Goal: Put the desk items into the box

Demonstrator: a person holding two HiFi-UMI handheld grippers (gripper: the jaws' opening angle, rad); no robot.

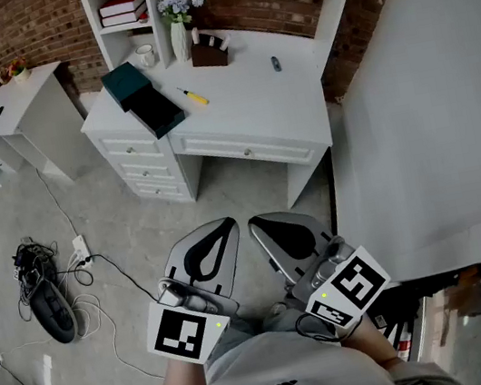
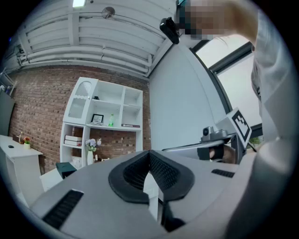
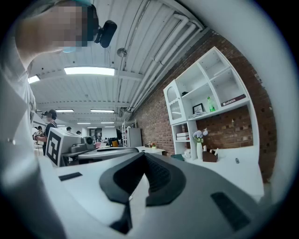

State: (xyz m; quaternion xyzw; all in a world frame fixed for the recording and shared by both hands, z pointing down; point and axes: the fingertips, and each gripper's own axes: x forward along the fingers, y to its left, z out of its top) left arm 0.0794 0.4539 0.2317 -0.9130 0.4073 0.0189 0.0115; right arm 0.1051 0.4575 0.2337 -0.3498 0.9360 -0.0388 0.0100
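The white desk point(image 1: 254, 111) stands against the brick wall, its worktop carrying everything the task needs. Nothing looks packed yet, and the person seems to stand back from it for that reason.

The left gripper point(image 1: 224, 227) and right gripper point(image 1: 257, 224) sit side by side low at the person's body and point level towards the desk. Each has its jaws pressed together on nothing, probably a carrying pose before any reach.

The box point(image 1: 155, 110) lies at the worktop's left front corner, well apart from both grippers. The teal part at its back is likely the opened lid, left so for loading.

Along the back edge stand a vase point(image 1: 181, 39), a brown holder point(image 1: 210, 53) and a mug point(image 1: 145, 56). A yellow tool point(image 1: 194, 96) lies just right of the box, and a small dark item point(image 1: 275, 64) lies near the right end.
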